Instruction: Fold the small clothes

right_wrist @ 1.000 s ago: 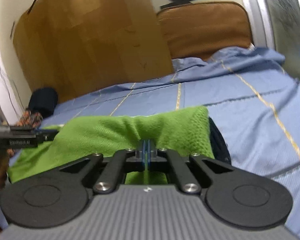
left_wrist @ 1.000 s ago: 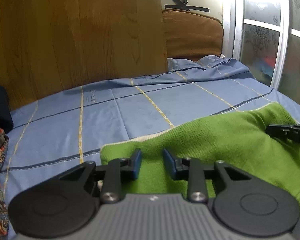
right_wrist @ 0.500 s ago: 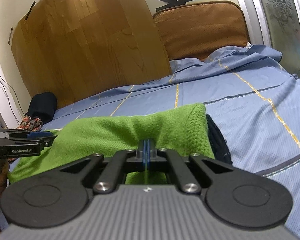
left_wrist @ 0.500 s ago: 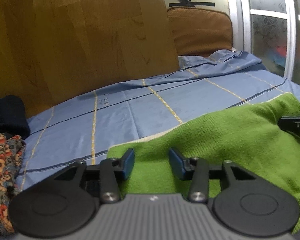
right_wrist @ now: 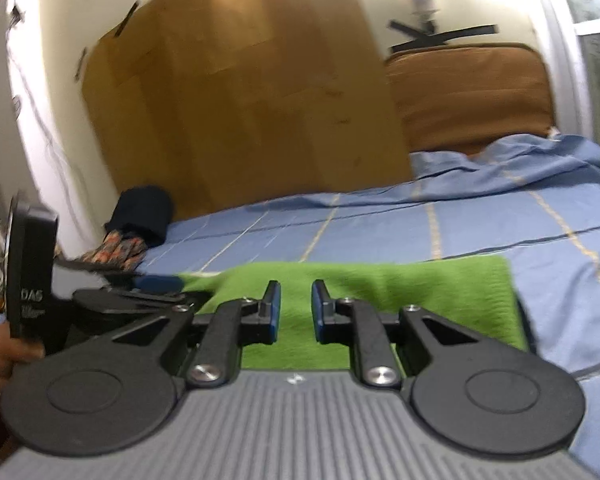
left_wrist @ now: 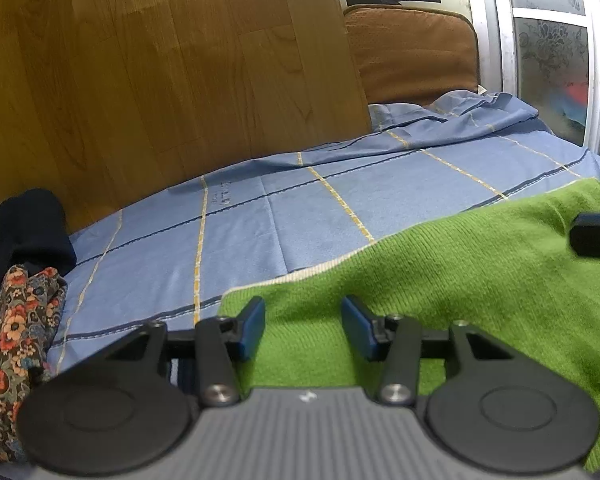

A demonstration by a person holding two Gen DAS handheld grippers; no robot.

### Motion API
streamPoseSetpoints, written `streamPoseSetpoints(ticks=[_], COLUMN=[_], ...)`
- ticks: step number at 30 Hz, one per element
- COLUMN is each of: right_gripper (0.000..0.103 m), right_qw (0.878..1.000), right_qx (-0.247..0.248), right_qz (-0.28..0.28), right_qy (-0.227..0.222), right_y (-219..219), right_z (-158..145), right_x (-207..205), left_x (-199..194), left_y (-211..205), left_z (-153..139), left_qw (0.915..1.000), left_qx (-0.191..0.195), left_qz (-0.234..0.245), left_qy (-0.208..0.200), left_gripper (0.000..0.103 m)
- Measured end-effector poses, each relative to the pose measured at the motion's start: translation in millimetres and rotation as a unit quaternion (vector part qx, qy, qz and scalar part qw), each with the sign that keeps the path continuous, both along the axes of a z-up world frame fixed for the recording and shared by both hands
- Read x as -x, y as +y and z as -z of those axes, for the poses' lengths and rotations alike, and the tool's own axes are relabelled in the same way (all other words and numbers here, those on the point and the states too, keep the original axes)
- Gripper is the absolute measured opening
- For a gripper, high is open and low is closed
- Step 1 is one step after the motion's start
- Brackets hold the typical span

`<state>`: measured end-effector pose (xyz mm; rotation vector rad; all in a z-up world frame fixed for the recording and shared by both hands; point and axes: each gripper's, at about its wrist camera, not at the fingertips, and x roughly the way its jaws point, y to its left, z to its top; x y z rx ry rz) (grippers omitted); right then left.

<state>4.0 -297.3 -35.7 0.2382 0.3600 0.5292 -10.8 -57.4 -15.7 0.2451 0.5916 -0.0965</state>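
left hand-held gripper (left_wrist: pixel 303 322), left wrist view: jaws apart, having just been opening; nothing pinched. the green knit (left_wrist: pixel 460 280) lies below and between the blue pads, not pressed by them. the knit is spread flat on the bed sheet (left_wrist: pixel 280 216), a blue sheet with yellow and dark lines; its pale far edge runs from lower left up toward the right. at the right edge a dark blurred part of the right hand-held gripper (left_wrist: pixel 596 236) sits over the knit. a floral garment (left_wrist: pixel 16 332) lies at the left edge with a dark garment (left_wrist: pixel 28 224) just behind it. a wooden board (left_wrist: pixel 160 80) stands behind the bed, a brown cushion (left_wrist: pixel 412 52) to its right.

right wrist view, blurred: right hand-held gripper (right_wrist: pixel 296 306) with jaws parted by a narrow gap, having just been opening; no cloth gripped, the knit (right_wrist: pixel 400 284) seen flat on the sheet (right_wrist: pixel 500 220) beyond and under the pads. the left hand-held gripper (right_wrist: pixel 156 282) reaches in at the knit's left corner, a person's hand (right_wrist: pixel 4 356) on its handle; contact with the cloth cannot be told. floral (right_wrist: pixel 116 248) and dark (right_wrist: pixel 144 210) garments lie beyond, by the board (right_wrist: pixel 240 100).
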Motion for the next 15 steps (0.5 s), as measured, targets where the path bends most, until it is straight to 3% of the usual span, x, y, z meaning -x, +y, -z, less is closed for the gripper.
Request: streamPoseSetpoints(ticks=[4, 9, 12, 13, 15], right_gripper=[0.02, 0.02, 0.02, 0.019, 0.018], right_qw=[1.0, 0.998, 0.992, 0.993, 0.994], right_qx=[0.004, 0.032, 0.11, 0.096, 0.053], right_qz=[-0.016, -0.044, -0.055, -0.063, -0.073], right_qy=[0.013, -0.026, 0.026, 0.015, 0.059], right_y=[13.4, 37.3, 58.8, 52.9, 38.7], right_z=[0.4, -26.4, -3.6, 1.7, -0.7], right_x=[-10.5, -22.9, -56.5, -59.3, -70.0], left_x=[-0.4, -0.8, -0.9, -0.5, -0.3], left_y=[-1.4, -3.5, -2.6, -1.4, 0.0], left_z=[-0.8, -0.7, -0.3, -0.7, -0.9], left_qw=[1.0, 1.0, 1.0, 1.0, 1.0], left_qx=[-0.005, -0.008, -0.009, -0.005, -0.003], left_qz=[0.0, -0.002, -0.004, -0.002, 0.0], left_qy=[0.0, -0.001, 0.0, 0.001, 0.003], left_gripper=[0.045, 0.046, 0.046, 0.046, 0.047])
